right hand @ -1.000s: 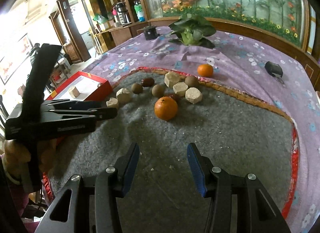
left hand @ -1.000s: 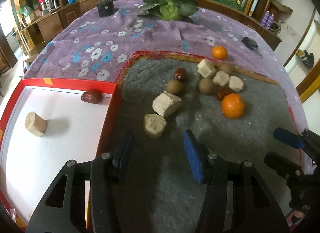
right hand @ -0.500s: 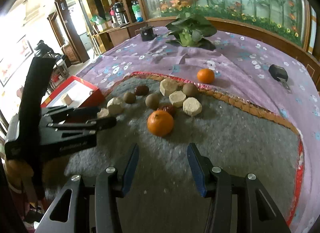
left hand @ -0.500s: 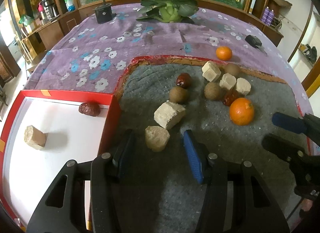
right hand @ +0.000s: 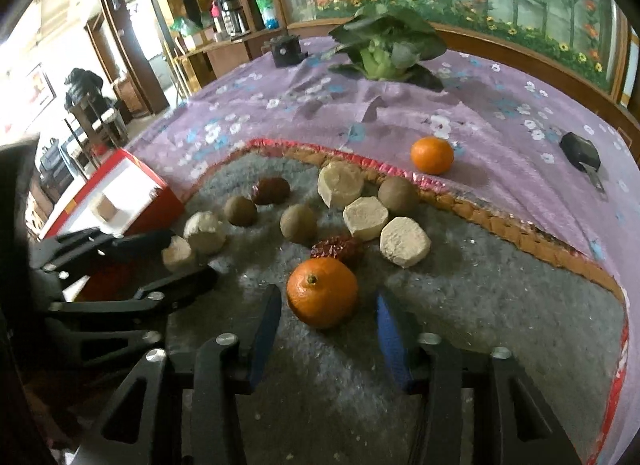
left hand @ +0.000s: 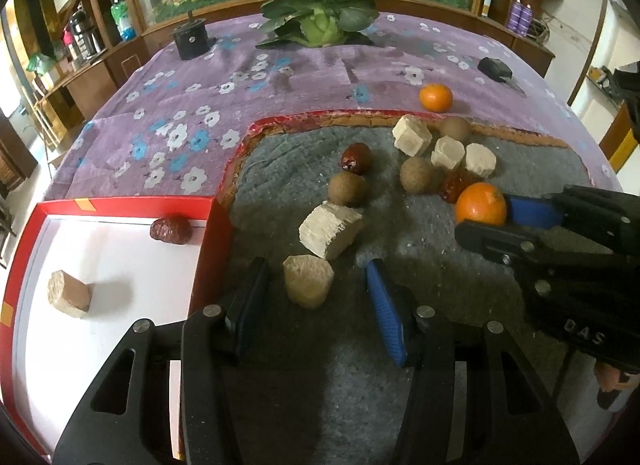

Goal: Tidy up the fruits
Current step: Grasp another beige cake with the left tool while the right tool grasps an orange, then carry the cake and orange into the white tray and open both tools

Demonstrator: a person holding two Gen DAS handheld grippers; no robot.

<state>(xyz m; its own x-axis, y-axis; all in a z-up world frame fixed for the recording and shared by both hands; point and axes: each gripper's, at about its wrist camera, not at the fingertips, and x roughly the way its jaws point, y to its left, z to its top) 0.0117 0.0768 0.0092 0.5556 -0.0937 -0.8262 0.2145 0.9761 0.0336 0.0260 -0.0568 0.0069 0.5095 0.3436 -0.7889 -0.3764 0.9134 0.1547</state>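
Between the right tongs (jaws closing, not touching): an orange, red date just behind.

The red box is cut off at the lower left edge. One date is half hidden behind the orange. The shelf bottles are blurred.

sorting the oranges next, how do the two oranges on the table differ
1. The near orange lies on the grey felt mat; the far orange sits off it, on the purple floral cloth.
2. The near orange sits between the right gripper's fingers, whose jaws have just been closing, with gaps showing; the far orange has no gripper near.
3. The near orange touches a red date; the far orange stands alone.

Both are round and orange.
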